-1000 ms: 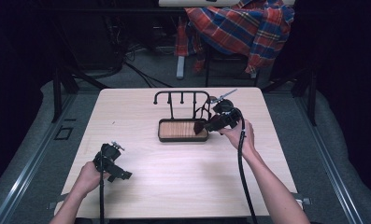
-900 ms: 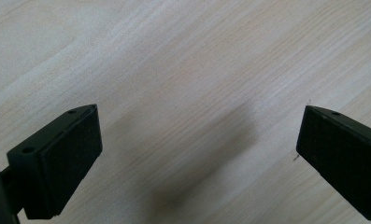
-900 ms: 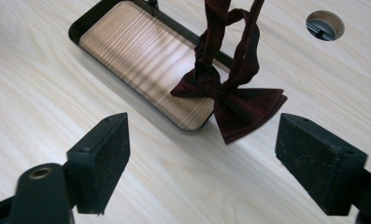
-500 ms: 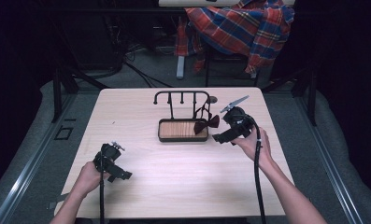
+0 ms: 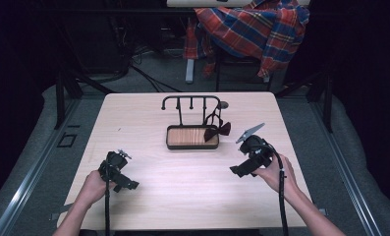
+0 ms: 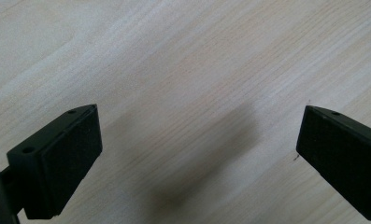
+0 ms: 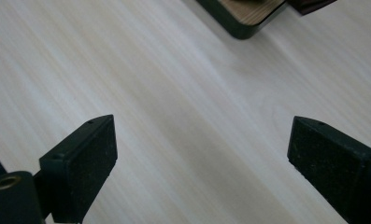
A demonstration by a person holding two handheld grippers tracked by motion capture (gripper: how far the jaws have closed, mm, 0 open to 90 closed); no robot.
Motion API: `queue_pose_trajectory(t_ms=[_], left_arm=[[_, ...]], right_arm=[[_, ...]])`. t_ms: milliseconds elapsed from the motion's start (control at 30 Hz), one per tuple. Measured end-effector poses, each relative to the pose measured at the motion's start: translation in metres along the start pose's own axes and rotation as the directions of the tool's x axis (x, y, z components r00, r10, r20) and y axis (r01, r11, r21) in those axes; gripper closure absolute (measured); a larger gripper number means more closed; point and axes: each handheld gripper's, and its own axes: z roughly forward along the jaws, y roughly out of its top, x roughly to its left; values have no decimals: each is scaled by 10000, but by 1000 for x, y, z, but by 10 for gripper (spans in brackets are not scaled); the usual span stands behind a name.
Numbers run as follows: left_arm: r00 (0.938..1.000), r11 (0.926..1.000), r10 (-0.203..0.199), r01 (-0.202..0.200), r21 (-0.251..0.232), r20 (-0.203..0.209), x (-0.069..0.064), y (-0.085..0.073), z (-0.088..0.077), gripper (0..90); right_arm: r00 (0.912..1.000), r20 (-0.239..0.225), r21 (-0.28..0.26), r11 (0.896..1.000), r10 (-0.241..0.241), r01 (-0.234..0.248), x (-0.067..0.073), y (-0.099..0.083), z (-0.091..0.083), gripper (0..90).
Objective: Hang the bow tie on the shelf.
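Pale wooden table [image 5: 182, 196], dark bow tie [image 5: 217, 131] hanging on rack [image 5: 191, 120], both jaws spread

A black metal hook stand with a wooden tray base [image 5: 192, 137] sits on the light wooden table [image 5: 148, 114], toward its far middle, a dark red bow tie [image 5: 217, 131] hanging at its right end. The left gripper [image 5: 125, 181] lies near-left, the right gripper [image 5: 239, 170] near-right, well apart; a plaid cloth over a chair [image 5: 251, 29] stands behind the table

surface: light wooden table [image 5: 182, 196] | on it: black hook rack with wooden tray base [image 5: 191, 136]
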Motion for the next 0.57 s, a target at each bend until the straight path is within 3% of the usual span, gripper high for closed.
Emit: queue_pose_trajectory(t_ms=[233,367,500,567], left_arm=[[10000,10000,-19,19,45,-1,0,0,1,3],[9999,9999,115,-115,34,-9,-2,1,1,3],[9999,9999,158,-158,19,32,-2,1,-1,3],[9999,9999,149,-149,-9,16,-2,1,-1,3]], right_arm=[[9992,-349,545,9982,-213,232,10,-19,13,69],[9915,-1262,615,9973,-328,408,13,-29,26,84],[9907,-1112,1396,9858,-780,933,20,-34,44,63],[9899,-811,1591,9789,-1166,1284,23,-33,46,63]])
